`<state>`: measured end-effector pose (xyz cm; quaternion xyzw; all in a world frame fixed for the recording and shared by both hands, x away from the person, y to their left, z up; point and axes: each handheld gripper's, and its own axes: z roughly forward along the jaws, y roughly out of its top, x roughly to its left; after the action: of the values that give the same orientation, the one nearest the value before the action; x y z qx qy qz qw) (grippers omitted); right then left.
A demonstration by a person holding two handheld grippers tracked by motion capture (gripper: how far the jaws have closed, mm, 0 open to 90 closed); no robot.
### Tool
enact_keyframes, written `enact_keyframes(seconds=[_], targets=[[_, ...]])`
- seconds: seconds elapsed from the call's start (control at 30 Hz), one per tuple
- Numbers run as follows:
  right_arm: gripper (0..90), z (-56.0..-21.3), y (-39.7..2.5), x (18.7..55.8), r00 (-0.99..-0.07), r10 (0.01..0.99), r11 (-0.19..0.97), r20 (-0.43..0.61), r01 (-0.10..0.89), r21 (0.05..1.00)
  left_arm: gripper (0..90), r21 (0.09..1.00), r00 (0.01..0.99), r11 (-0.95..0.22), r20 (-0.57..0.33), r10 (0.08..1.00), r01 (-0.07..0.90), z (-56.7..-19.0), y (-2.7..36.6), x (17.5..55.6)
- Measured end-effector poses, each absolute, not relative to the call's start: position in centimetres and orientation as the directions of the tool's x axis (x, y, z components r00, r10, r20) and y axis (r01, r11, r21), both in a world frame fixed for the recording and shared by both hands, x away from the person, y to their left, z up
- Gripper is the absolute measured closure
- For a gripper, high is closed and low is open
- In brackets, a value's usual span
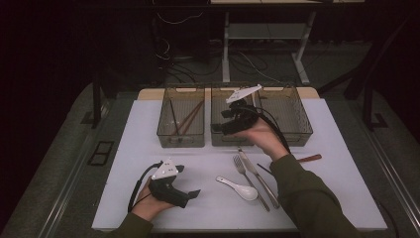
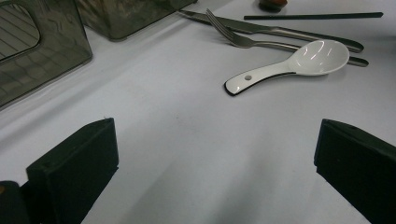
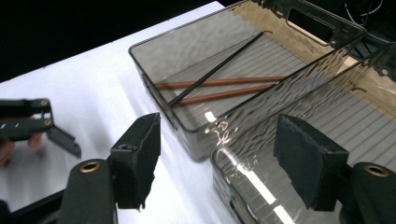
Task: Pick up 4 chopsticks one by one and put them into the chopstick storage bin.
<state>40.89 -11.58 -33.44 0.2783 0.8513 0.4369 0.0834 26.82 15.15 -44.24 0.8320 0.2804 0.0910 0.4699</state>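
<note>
A person sits at a table covered by a white mat (image 1: 148,148), holding a gripper in each hand. The left gripper (image 1: 190,196) rests low at the near left of the mat, its jaws spread wide and holding nothing. The right gripper (image 1: 218,128) hovers over the near edge of the middle bin (image 1: 220,141) of three clear bins standing in a row along the far side; its jaws are also wide apart and empty. The left bin (image 1: 181,139) holds two brown chopsticks (image 3: 219,88) and one black chopstick (image 3: 215,70) lying crossed on its floor. On the mat, near and to the right of centre, lie a white spoon (image 1: 240,188), a fork (image 1: 247,181) and a knife (image 1: 257,176) close together, all untouched. A black chopstick (image 2: 313,17) lies just beyond them, and a brown handle (image 1: 309,158) pokes out past the right sleeve (image 1: 307,198).
</note>
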Motion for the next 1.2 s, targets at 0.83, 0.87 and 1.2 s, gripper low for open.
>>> enact_keyframes(seconds=[0.83,0.87,1.2], targets=[[30.6,-35.3,-19.9,34.4,-0.849,0.516,0.428,0.111,0.367,0.826,0.0,0.832,0.824,-0.402,-0.110,0.556,0.382,-44.3,15.2,26.8],[30.7,-35.5,-20.4,34.1,-0.848,0.518,0.424,0.114,0.371,0.826,0.0,0.832,0.824,-0.402,-0.111,0.556,0.383,-44.3,15.2,26.8],[32.0,-37.4,-24.1,32.1,-0.827,0.547,0.403,0.131,0.398,0.824,0.0,0.833,0.823,-0.401,-0.109,0.557,0.381,-44.2,15.3,26.8]])
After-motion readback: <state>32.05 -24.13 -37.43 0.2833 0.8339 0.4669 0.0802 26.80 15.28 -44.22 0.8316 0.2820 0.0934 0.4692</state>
